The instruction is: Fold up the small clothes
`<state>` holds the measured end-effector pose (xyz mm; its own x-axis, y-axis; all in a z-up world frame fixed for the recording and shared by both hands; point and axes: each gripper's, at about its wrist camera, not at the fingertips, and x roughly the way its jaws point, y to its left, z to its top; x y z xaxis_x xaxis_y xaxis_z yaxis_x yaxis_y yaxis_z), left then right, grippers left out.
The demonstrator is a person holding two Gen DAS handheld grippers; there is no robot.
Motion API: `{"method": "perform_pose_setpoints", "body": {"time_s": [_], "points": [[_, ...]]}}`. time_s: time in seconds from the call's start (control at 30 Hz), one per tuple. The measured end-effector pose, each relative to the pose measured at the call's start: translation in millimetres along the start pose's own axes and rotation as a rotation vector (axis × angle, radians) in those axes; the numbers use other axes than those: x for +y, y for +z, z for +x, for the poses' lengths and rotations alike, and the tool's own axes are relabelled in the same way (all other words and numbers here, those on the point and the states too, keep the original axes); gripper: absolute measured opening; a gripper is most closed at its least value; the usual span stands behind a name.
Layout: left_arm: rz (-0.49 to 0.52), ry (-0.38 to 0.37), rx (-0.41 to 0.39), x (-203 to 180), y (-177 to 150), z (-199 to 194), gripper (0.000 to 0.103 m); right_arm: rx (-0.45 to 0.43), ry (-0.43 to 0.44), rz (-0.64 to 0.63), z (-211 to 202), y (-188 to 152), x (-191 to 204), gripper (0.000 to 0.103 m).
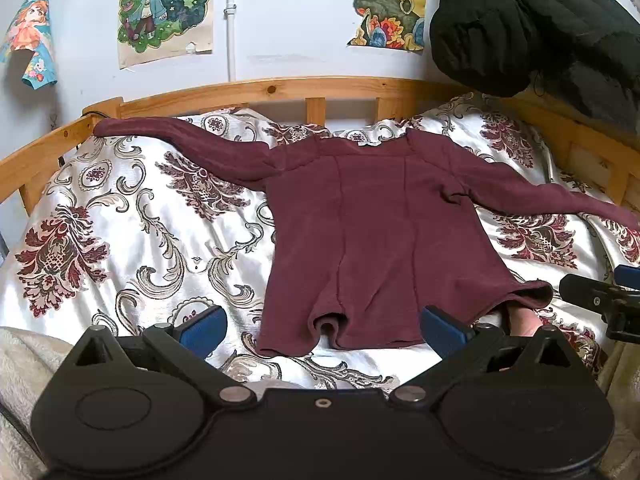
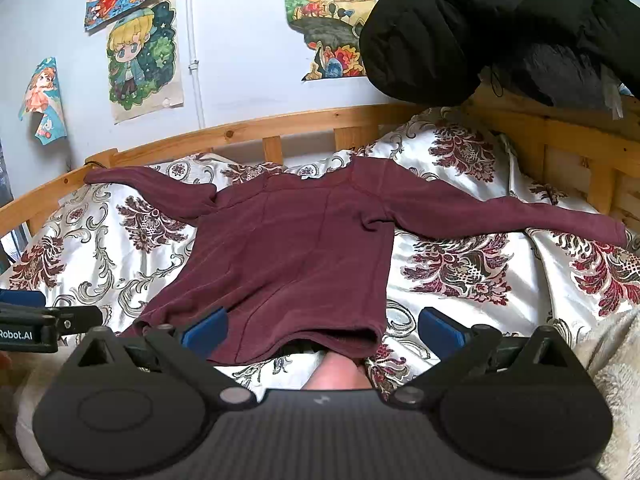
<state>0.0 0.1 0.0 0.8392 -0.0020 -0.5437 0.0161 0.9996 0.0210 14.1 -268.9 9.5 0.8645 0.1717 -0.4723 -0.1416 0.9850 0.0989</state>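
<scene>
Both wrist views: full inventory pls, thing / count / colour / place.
sweater: 1, maroon, spread flat on the bed, sleeves out
bedspread: 1, white with dark red floral print, under the sweater
bed frame: 1, light wood, along the wall
drawings: several, multicoloured, on the wall
jacket: 1, black, upper right above the bed
left gripper: 1, black with blue pads, open, at the hem
right gripper: 1, same colours, open, at the hem

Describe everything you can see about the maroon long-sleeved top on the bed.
The maroon top is soft knit with vertical seams, lying flat on the floral bedspread, neckline toward the wooden headboard, both sleeves spread outward. Its hem is slightly rumpled nearest the open left gripper and right gripper; neither holds it.
</scene>
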Motion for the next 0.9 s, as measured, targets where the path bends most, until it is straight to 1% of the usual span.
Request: {"method": "perform_pose_setpoints", "body": {"time_s": [0.9], "points": [[0.0, 0.0, 0.001, 0.0, 0.0, 0.0, 0.102, 0.004, 0.004, 0.007, -2.1, 1.6, 0.1, 0.103]]}}
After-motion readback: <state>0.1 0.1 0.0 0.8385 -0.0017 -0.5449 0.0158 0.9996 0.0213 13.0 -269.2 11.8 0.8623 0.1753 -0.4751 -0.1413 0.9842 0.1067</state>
